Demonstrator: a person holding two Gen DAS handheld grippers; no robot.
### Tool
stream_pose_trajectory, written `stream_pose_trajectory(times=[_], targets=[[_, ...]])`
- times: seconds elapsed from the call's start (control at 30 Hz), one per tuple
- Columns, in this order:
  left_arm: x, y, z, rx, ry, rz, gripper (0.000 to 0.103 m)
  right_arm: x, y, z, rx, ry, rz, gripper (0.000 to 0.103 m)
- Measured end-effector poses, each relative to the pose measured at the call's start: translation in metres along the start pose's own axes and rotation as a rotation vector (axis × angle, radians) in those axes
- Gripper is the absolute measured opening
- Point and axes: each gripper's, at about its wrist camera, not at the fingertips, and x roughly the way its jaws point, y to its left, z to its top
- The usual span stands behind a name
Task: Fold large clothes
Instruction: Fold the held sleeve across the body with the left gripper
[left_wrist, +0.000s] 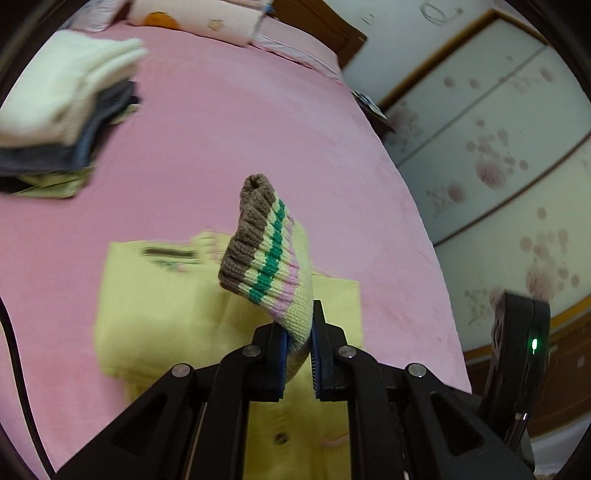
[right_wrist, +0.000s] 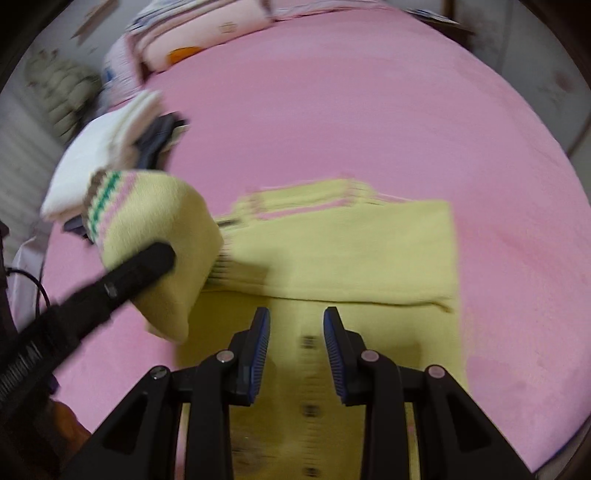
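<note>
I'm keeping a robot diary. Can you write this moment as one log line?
left gripper: shut on sleeve cuff | right gripper: open over yellow sweater | bed

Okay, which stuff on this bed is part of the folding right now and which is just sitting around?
In the job:
yellow cardigan
its striped sleeve, gripped by the left gripper
right gripper, open above the cardigan

Just lying about:
pile of folded clothes
pillow
pink bed
</note>
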Motion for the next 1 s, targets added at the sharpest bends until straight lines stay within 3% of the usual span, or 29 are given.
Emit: stream_pose_trajectory(times=[0.07, 0.2, 0.33, 0.4, 0.5, 0.7, 1.0], targets=[[0.018, -0.012, -0.004, 0.021, 0.035, 0.000, 0.010, 0.002, -0.027, -0.002, 0.032, 0.005, -0.034, 0.030], [0.053, -0.014, -0.018, -0.009, 0.134, 0.007, 0.050, 0.009, -0.064, -0.003, 0.086, 0.020, -0.067, 0.030], [0.048, -0.004, -0.036, -0.062, 0.154, 0.051, 0.052, 0.016, -0.085, 0.000, 0.126, 0.026, -0.042, 0.030], [0.031, 0.006, -0.046, -0.081, 0.141, 0.090, 0.058, 0.018, -0.086, 0.003, 0.118, 0.023, -0.024, 0.030], [0.014, 0.026, -0.049, -0.105, 0.108, 0.177, 0.067, 0.023, -0.085, 0.006, 0.102, 0.026, 0.002, 0.030], [-0.010, 0.086, -0.044, -0.110, 0.080, 0.392, 0.068, 0.038, -0.089, 0.013, 0.103, 0.046, 0.027, 0.030], [0.011, 0.120, -0.033, -0.133, 0.069, 0.493, 0.068, 0.068, -0.095, 0.024, 0.080, 0.080, 0.060, 0.030]])
